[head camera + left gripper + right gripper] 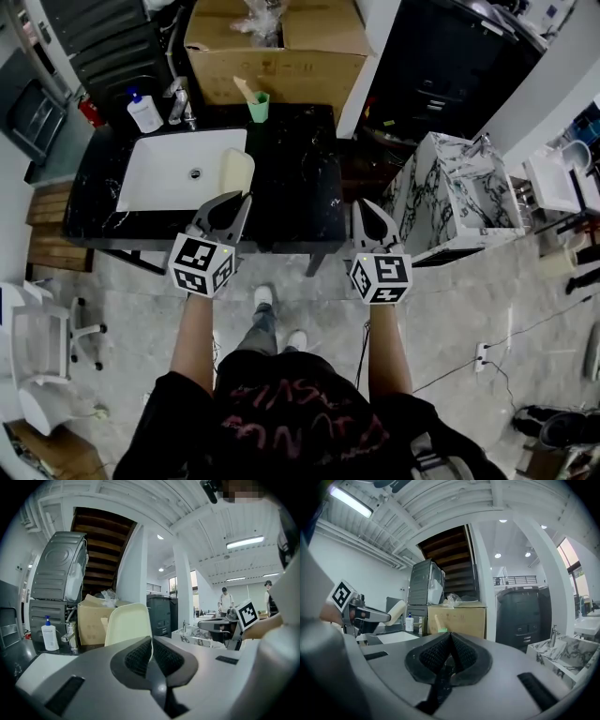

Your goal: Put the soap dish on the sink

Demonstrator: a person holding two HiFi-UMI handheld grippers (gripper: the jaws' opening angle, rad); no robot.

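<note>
Two grippers are noted at the near edge of the black surface (292,178). The left gripper's (239,200) fingers are clamped on the cream soap dish (235,172), which is held at the right rim of the white sink (159,183). The right gripper's (366,206) fingers are pressed together, with nothing held. A tan stick is contained in the green cup (259,107) at the far edge.

The head view looks steeply down from high above on the black worktop (291,187) and the sink (169,178). Each gripper view sits close behind its own jaws and faces forward, almost level (wide-angle). All three share the cardboard box (281,66).
</note>
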